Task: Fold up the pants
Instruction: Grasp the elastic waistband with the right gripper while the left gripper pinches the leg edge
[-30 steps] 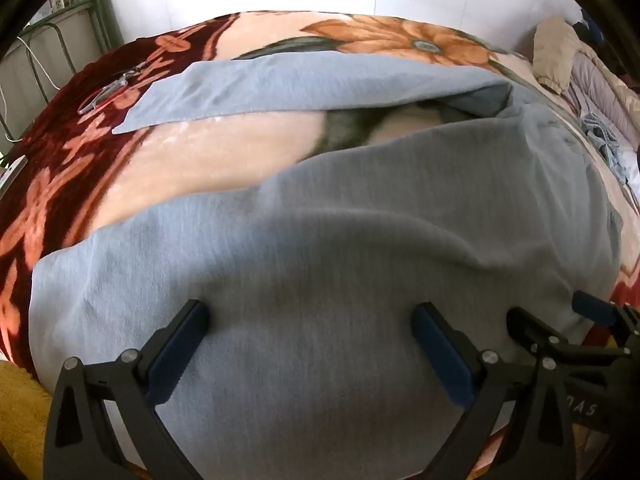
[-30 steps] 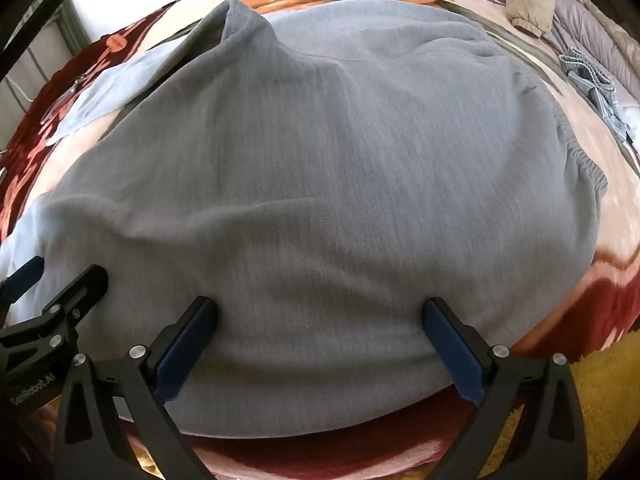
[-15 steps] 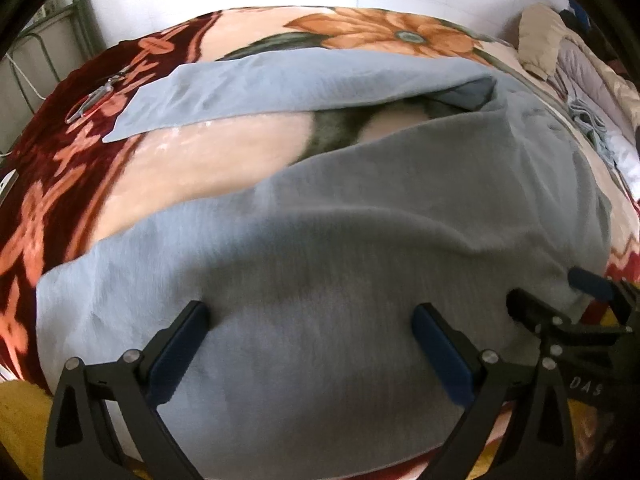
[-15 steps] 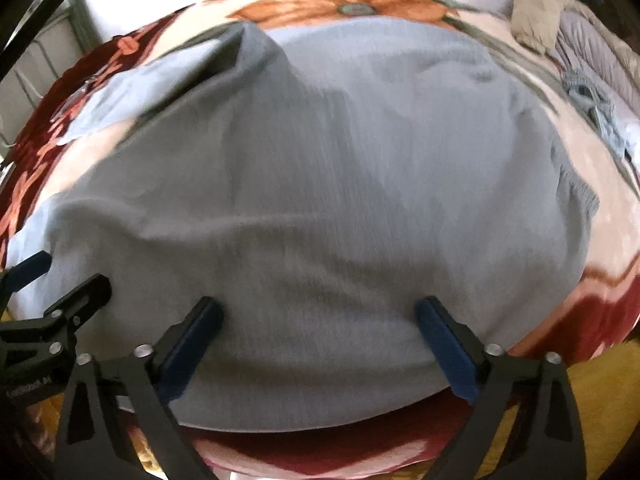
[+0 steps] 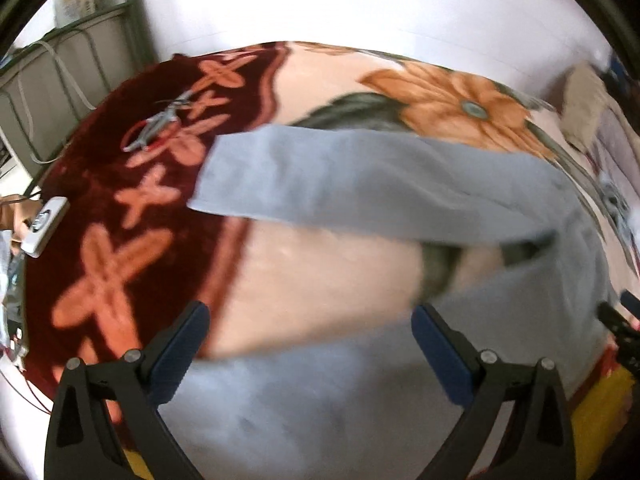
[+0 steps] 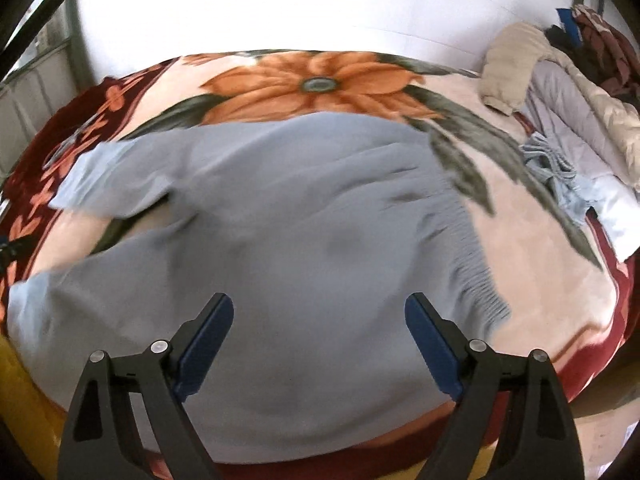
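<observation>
Grey pants (image 6: pixel 304 232) lie spread on a floral blanket (image 6: pixel 312 80) on a bed, legs apart in a V, with the elastic waistband (image 6: pixel 472 256) at the right. In the left wrist view the far leg (image 5: pixel 360 184) stretches left and the near leg (image 5: pixel 320 396) lies under the fingers. My left gripper (image 5: pixel 308 344) is open and empty, above the near leg and the bare blanket (image 5: pixel 320 280). My right gripper (image 6: pixel 320 336) is open and empty above the seat of the pants. Its tip shows in the left wrist view (image 5: pixel 624 320).
Scissors (image 5: pixel 160 128) lie on the dark red blanket border at the far left. A white device (image 5: pixel 44 220) sits at the left bed edge. Piled bedding and clothes (image 6: pixel 568 112) fill the right side. A white wall stands behind.
Both grippers have lifted up and back from the pants, which now look smaller and farther. The left view has swung left, showing more blanket. Both stay open.
</observation>
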